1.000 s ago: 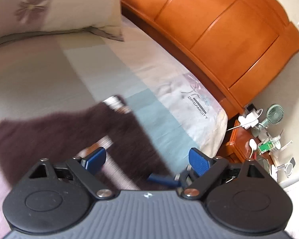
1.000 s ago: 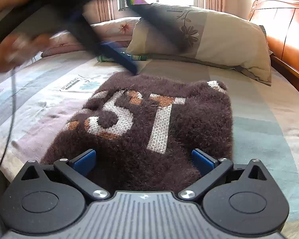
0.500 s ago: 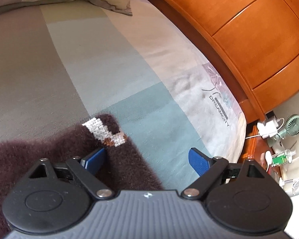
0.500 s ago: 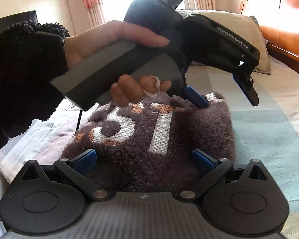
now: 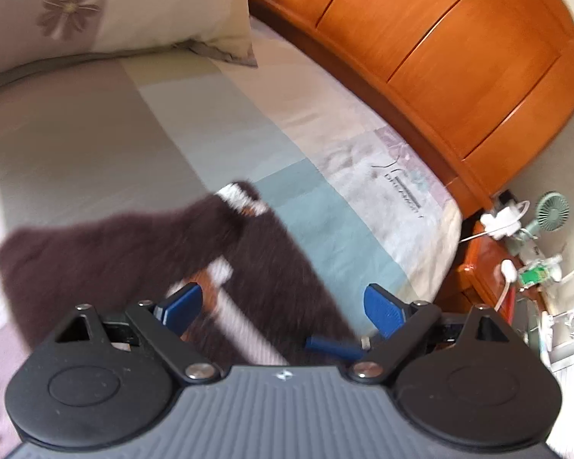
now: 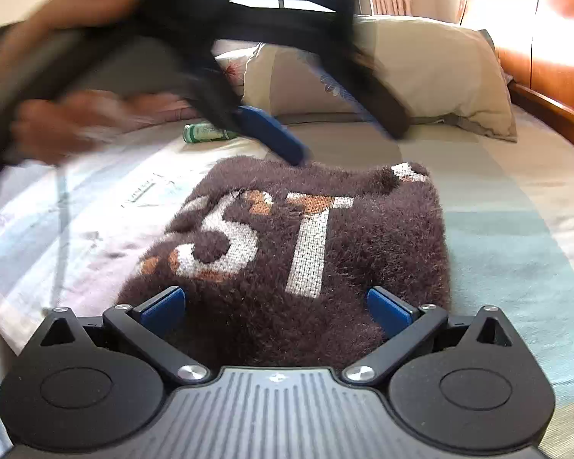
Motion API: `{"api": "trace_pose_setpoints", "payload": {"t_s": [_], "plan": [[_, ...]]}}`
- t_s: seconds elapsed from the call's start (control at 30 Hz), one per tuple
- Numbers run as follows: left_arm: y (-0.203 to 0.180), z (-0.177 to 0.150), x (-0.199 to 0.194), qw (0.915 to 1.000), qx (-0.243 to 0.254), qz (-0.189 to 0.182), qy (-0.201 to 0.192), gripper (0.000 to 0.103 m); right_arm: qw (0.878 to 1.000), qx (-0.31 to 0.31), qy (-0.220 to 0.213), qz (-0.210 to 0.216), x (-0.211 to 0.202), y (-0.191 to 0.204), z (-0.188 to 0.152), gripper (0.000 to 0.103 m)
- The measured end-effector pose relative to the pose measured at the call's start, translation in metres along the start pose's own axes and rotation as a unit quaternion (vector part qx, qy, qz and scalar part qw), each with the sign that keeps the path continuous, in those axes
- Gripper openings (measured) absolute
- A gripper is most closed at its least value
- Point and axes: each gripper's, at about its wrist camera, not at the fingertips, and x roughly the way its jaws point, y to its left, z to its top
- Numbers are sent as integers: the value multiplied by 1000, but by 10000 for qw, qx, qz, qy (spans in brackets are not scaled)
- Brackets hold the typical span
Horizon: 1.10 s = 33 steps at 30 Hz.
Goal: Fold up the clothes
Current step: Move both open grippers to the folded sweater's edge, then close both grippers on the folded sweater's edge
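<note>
Sweater (image 6: 310, 252) folded on bed (image 6: 516, 237), both grippers – L (image 5: 283, 306), R (image 6: 273, 308) – spread, nothing pinched

A folded brown fuzzy sweater (image 6: 310, 252) with white and orange letters lies on the bed (image 6: 516, 237), toward its near edge. The right gripper (image 6: 275, 308) sits low over the sweater's near end, jaws spread wide, gripping nothing. Above the sweater's far end the blurred left gripper (image 6: 325, 130), held by a hand (image 6: 69, 126), hangs with jaws apart, before a pillow (image 6: 440, 76) and a green bottle (image 6: 206, 132).
</note>
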Motion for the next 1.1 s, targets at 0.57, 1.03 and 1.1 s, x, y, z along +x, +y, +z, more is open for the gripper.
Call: {"api": "trace_pose_setpoints", "payload": {"t_s": [0.57,1.03,1.1], "plan": [[62,-74,-2,9922,-1115,-254,-497,96,9996,166,64,-226,11,-2,3,103],[53,-132,-63,9787,-1232,705,-1481,96,9982,-20,357,-478,8,-7,23,103],[60,-141,-67,9763,-1340,755,-1523,96,9982,75,353,-468,11,-17,14,103]]}}
